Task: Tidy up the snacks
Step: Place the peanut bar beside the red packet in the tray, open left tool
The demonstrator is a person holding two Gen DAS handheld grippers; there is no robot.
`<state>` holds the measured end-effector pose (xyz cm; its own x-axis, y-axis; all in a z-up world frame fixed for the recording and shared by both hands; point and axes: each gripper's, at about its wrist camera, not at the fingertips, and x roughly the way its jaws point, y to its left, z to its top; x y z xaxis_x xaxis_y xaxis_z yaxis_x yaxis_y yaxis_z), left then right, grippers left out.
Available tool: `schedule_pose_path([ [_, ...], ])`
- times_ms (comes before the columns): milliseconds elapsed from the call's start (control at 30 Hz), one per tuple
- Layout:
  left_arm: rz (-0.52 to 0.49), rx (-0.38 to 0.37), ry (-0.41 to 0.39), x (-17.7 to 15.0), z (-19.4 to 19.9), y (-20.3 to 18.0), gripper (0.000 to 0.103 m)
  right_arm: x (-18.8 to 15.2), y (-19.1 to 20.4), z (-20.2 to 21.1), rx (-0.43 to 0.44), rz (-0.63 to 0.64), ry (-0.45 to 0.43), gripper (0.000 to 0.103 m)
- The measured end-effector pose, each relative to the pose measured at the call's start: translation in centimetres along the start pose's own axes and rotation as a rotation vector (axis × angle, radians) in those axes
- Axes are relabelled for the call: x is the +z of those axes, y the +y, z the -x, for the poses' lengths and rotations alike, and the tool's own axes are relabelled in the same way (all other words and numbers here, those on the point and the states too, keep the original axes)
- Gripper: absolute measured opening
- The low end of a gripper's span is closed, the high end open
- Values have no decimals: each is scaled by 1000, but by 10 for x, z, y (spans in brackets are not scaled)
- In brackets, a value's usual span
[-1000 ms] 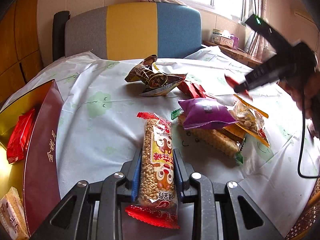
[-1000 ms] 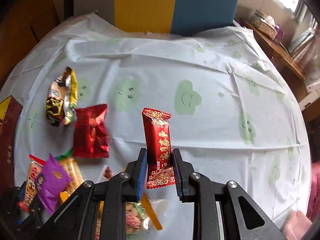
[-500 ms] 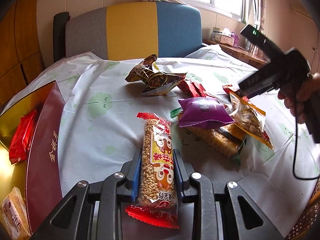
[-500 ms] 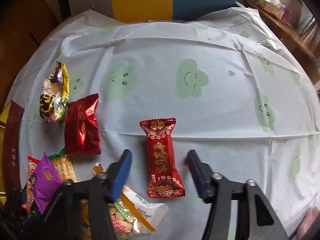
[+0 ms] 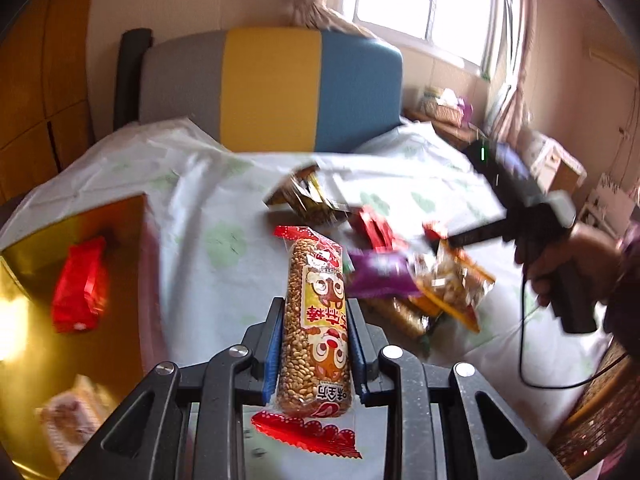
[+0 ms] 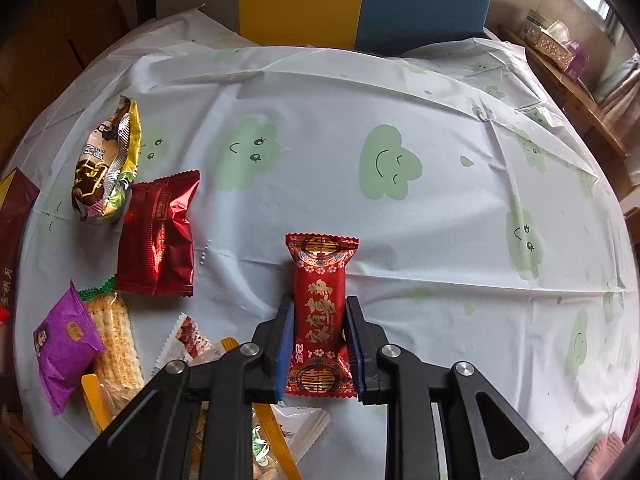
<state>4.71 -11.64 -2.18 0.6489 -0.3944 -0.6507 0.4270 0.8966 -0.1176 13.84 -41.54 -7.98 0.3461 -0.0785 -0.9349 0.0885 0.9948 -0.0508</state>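
Snacks held: two, one in each gripper.
Left gripper [image 5: 314,350]: closed tight on the puffed rice bar [image 5: 314,320]. The bar is up off the desk [image 5: 192,240].
Rice bar direction: its long side runs from 6 o'clock to 12 o'clock, along the fingers. Its red end sticks out past the fingers.
Right gripper [image 6: 319,344]: closed on the red candy pack [image 6: 319,312], squeezing its middle. I cannot tell if the pack is lifted or touching the desk.
Candy pack direction: long side also runs 6 to 12 o'clock.
Gold box [image 5: 76,280]: at 9 o'clock of the left gripper, with a red packet [image 5: 80,284] inside.
Snack pile: purple bag [image 6: 64,340], cracker pack [image 6: 114,340] and shiny red bag [image 6: 158,236] at 10 o'clock of the right gripper.
What could go wrong: wrappers are slippery, so a fast swing could make a snack slide out. A hard squeeze could crush the rice bar.
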Motion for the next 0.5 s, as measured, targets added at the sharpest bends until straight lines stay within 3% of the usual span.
schedule_pose_path([
  [167,143,59,-33,23,30,52,29,-2,8,1,-19,19,-8,24],
  [333,363,90,27,35,26,127,29,-5,16,1,-32,31,-13,24],
  [500,400,113,98,44,0,164,29,-6,22,2,-42,42,-13,24],
])
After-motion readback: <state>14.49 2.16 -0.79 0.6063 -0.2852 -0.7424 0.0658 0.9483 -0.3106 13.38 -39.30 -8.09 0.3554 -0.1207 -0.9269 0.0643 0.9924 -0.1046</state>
